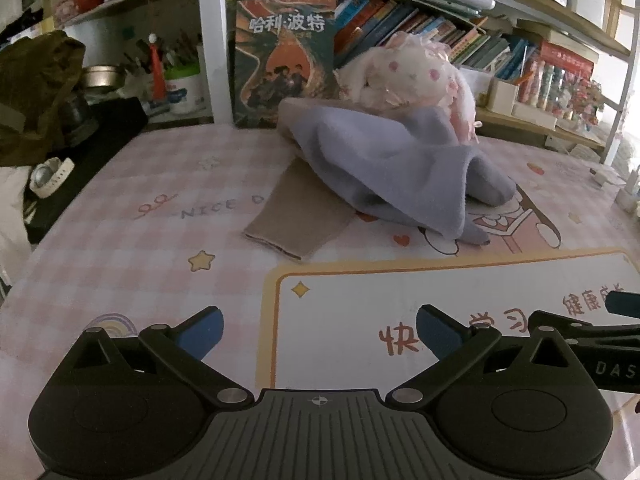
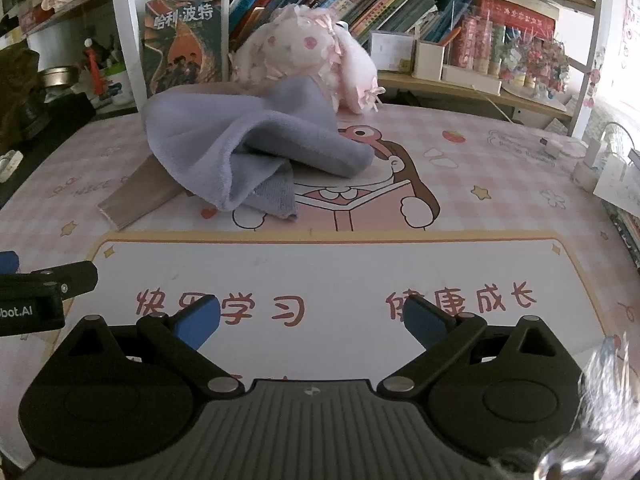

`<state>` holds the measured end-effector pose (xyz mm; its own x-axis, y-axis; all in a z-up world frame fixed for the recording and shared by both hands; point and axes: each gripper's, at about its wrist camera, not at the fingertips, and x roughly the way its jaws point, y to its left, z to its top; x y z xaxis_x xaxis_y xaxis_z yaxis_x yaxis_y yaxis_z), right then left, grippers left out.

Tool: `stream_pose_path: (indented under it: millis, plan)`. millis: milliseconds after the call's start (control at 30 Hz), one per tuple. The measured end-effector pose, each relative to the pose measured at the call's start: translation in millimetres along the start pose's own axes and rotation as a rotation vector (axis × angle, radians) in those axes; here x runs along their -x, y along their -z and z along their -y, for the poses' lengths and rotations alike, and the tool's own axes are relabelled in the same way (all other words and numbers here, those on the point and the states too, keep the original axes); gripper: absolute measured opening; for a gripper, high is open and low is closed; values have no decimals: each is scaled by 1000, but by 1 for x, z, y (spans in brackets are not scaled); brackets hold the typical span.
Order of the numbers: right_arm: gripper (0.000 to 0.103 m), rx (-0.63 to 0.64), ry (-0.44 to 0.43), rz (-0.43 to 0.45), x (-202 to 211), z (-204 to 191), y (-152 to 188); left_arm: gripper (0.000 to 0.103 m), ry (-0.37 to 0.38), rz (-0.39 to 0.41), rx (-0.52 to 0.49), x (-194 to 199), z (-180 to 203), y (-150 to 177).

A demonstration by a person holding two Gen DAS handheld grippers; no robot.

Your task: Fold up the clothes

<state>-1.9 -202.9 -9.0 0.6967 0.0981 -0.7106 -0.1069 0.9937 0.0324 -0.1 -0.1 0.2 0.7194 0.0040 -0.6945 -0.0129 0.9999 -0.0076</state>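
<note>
Lavender fleece garment point(image 1: 400, 172) is lying crumpled in a heap at centre frame in the left wrist view, upper left of centre in the right wrist view point(image 2: 248, 148). It is sitting on the pink checked desk mat point(image 1: 120, 240), untouched by either tool. A beige ribbed sleeve or cuff point(image 1: 296, 216) is sticking out from under the heap toward lower left, flat on the mat.

Pink-and-white plush rabbit point(image 1: 404, 76) is leaning just behind the heap, touching its back edge. A large dark-covered book point(image 1: 284, 60) is standing upright behind that, against the bookshelf point(image 1: 460, 36). A white watch point(image 1: 50, 178) is lying at the far left edge.

Left gripper point(image 1: 320, 336) is hovering at bottom frame, blue pads spread wide, nothing between them. Right gripper point(image 2: 312, 322) is doing likewise, jaws spread wide and empty, over the mat's white panel. Both are well short of the garment; nothing is lying in between.
</note>
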Motion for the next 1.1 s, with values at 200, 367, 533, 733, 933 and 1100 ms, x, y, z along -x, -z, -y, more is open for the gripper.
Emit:
stream_pose_path:
  millis: [200,367,533,733,933,1100]
  plan:
    - [99,0,0,1,0,2,0,103,-6,-8,0,1,5,0]
    - [99,0,-1,0,-2,4,-2,103,11,-22,14,0,-1,-2]
    - [99,0,-3,-1,-2,3,-1,103,6,-24,16,0,-2,-3]
    - [99,2,-3,1,-1,2,0,103,6,-18,13,2,-2,-1]
    - [99,3,-3,4,0,2,1,103,6,-15,13,4,-3,-1]
    - [99,3,-1,7,2,1,1,103,7,-11,12,5,-3,-1]
